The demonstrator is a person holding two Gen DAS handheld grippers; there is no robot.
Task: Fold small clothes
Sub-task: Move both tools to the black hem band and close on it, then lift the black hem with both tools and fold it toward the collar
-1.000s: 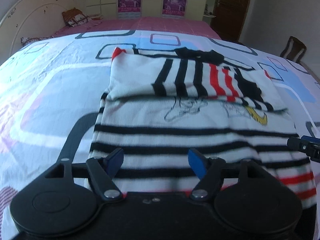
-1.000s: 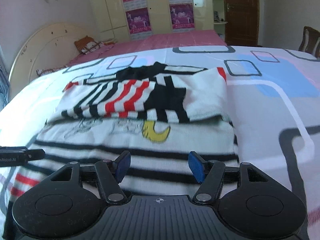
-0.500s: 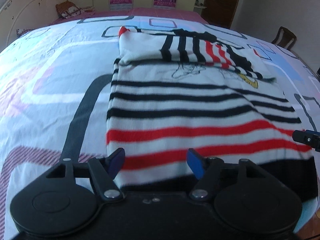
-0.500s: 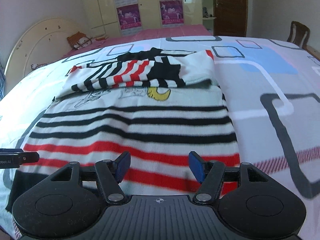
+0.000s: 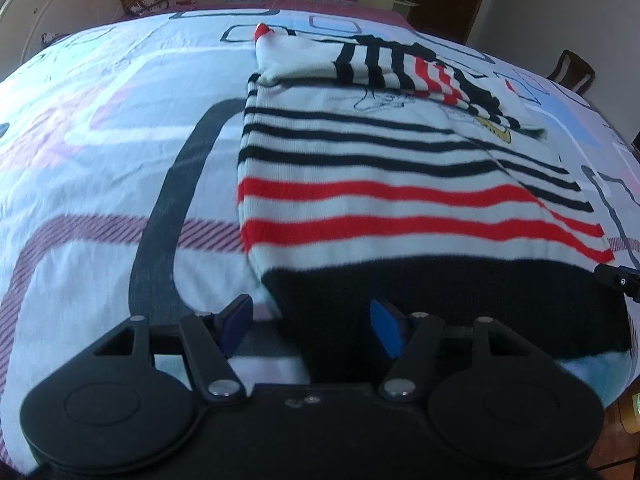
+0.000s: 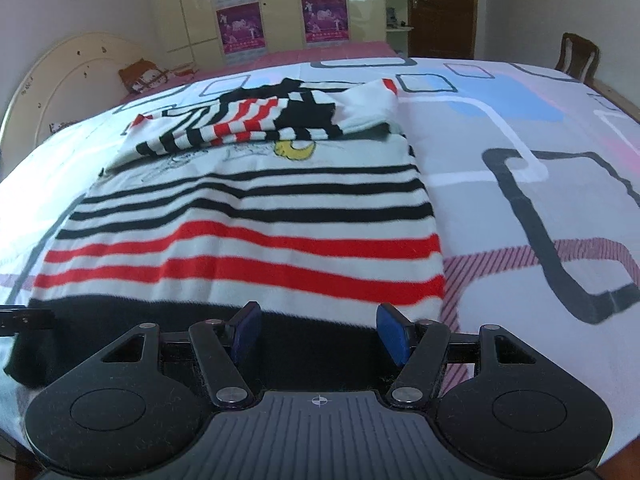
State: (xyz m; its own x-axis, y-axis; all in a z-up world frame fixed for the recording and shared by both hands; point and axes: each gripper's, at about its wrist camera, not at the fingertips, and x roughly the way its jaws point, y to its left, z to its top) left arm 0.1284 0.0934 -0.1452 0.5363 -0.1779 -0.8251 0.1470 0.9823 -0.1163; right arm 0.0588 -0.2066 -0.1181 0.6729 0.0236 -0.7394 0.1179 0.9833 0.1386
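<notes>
A white knit sweater [image 5: 400, 200] with black and red stripes lies flat on the patterned bedsheet [image 5: 100, 160], its sleeves folded across the chest. Its black hem [image 5: 440, 304] is nearest to me. My left gripper [image 5: 310, 326] hovers over the hem's left corner with its jaws closing; the corner lies between the blue pads, which do not press on it. My right gripper [image 6: 320, 332] stands open above the hem's right part of the sweater [image 6: 248, 240]. Each gripper's tip shows at the edge of the other's view.
A cream headboard [image 6: 68, 76] and a brown cushion [image 6: 140, 74] are at the far left. A wardrobe with purple posters [image 6: 280, 20], a dark door [image 6: 440, 4] and a wooden chair [image 6: 578, 56] stand beyond the bed. The bed's near edge is just below the hem.
Both grippers have drawn back along the sweater from its chest to the black hem. The left jaws have narrowed slightly. The sweater lies as before.
</notes>
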